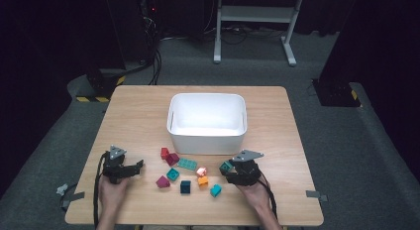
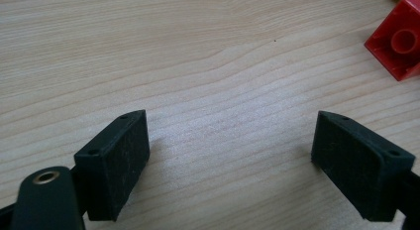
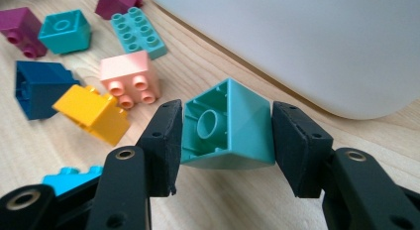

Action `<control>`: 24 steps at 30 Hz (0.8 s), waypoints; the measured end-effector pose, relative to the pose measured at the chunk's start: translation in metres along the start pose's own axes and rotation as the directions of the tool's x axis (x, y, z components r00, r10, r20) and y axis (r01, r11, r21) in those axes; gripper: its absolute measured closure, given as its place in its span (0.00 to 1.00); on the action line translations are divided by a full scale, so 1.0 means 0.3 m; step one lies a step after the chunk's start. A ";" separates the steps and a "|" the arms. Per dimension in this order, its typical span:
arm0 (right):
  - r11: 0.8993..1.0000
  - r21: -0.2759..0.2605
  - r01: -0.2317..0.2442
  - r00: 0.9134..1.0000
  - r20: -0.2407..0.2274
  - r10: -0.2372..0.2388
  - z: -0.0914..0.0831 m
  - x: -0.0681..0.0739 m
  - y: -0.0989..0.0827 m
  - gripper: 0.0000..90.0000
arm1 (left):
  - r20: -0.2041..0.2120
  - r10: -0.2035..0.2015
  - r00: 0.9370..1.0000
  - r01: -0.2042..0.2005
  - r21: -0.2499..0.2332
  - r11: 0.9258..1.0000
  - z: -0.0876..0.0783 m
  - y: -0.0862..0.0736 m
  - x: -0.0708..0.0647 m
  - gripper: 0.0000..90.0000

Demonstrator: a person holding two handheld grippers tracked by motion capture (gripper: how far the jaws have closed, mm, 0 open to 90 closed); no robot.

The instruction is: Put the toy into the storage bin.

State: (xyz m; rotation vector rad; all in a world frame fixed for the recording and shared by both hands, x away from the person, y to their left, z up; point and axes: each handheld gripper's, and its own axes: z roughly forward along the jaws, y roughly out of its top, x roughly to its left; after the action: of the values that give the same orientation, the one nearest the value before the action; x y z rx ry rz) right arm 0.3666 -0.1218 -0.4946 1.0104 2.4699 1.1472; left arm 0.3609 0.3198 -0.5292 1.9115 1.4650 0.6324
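My right gripper [image 3: 229, 128] is shut on a light teal brick [image 3: 242, 122], which is tilted with its hollow underside facing the camera, just above the wood. From above, that gripper [image 1: 229, 171] and its brick [image 1: 226, 165] sit close to the front right corner of the white bin [image 1: 207, 136]. Over bare wood at the table's front left, my left gripper [image 1: 137, 166] stands open. Its pads [image 2: 116, 160] are wide apart with nothing between them [image 2: 230, 160]. A red brick [image 2: 401, 41] lies ahead of it to the right.
Loose bricks lie between the grippers: red [image 1: 164, 152], magenta [image 1: 172, 158], a teal plate [image 1: 187, 164], pink [image 1: 201, 171], orange [image 1: 203, 180], dark blue [image 1: 185, 186], cyan [image 1: 215, 190]. The bin wall [image 3: 297, 41] rises close ahead of the right gripper.
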 end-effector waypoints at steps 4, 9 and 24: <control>1.000 -0.003 0.004 1.000 -0.005 -0.004 -0.023 0.003 0.003 0.53 | -0.001 0.000 1.000 0.000 0.000 1.000 0.000 0.000 0.000 0.17; 1.000 -0.010 0.007 1.000 -0.004 -0.007 -0.046 0.001 0.009 0.53 | -0.001 0.001 1.000 -0.001 0.000 1.000 0.000 0.000 0.000 0.17; 0.998 -0.058 0.024 1.000 -0.013 -0.025 -0.110 -0.013 0.060 0.53 | -0.001 -0.001 1.000 0.001 0.000 1.000 0.000 0.000 0.000 0.17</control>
State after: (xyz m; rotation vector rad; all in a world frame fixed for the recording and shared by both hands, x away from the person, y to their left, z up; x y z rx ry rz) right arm 0.3629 -0.1355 -0.4594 0.9565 2.4375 1.2145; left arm 0.3610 0.3197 -0.5292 1.9106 1.4662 0.6328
